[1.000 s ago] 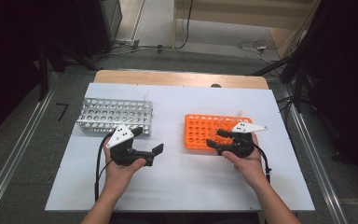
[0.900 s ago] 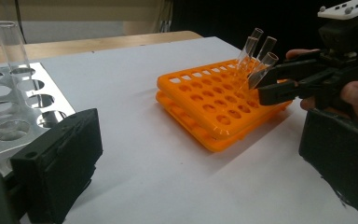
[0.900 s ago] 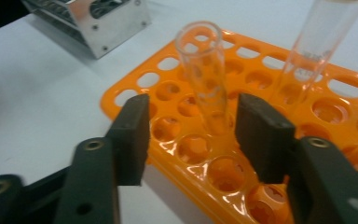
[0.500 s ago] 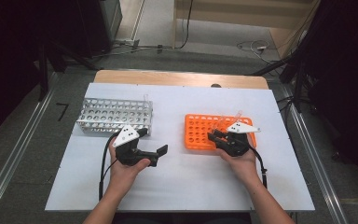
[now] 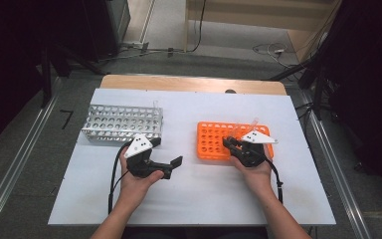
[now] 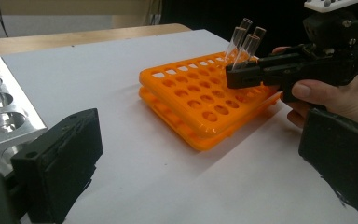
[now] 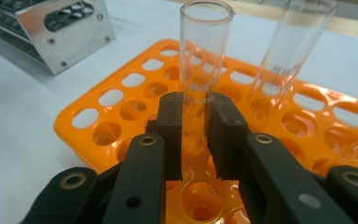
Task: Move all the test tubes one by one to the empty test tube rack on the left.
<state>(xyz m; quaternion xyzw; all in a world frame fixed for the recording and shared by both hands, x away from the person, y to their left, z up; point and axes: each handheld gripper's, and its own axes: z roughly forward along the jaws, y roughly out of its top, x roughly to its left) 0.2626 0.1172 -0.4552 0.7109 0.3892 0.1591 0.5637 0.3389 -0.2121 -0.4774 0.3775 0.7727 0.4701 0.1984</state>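
white table (image 5: 199, 199) near its right edge: a glass tube (image 7: 200, 70) in the orange rack (image 5: 209, 149) has just been clamped by the right gripper (image 7: 193, 135); it should be lifted straight. left gripper (image 5: 171, 163) is held open.

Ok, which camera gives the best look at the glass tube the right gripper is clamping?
The right gripper view: the glass tube stands close up between the right gripper pads. The left gripper view shows it side-on, farther off; the high view shows it tiny.

The right gripper (image 7: 195, 135) hides the lower part of the glass tube (image 7: 203, 60) it clamps.
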